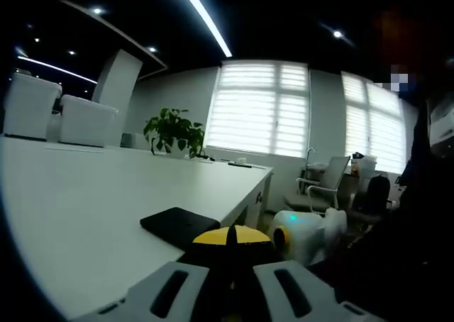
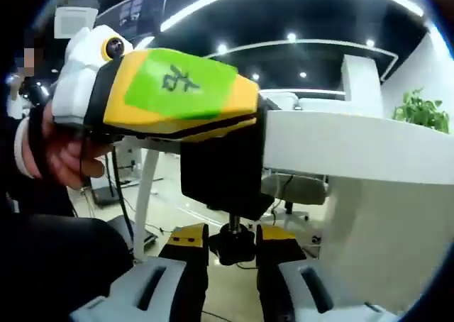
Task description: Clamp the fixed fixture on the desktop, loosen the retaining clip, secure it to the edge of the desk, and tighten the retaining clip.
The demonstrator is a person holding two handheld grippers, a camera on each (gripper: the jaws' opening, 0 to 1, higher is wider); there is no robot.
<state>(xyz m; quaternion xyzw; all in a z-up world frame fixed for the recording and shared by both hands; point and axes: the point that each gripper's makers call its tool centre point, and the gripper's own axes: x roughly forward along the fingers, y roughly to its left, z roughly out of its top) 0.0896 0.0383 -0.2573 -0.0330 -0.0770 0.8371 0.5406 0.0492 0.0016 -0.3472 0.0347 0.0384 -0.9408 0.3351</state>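
The bench (image 1: 106, 194) top looks smooth, white and a bit shiny. The black fixture (image 2: 223, 173) looks like dull, matt plastic. The left hand-held gripper (image 2: 170, 95) has smooth yellow plastic and a green paper-like sticker (image 2: 177, 81).

Clamp (image 2: 225, 171) top behind left tongs (image 2: 177, 95)

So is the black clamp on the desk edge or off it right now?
On: the black clamp straddles the white desk edge, its screw knob between the right gripper jaws.
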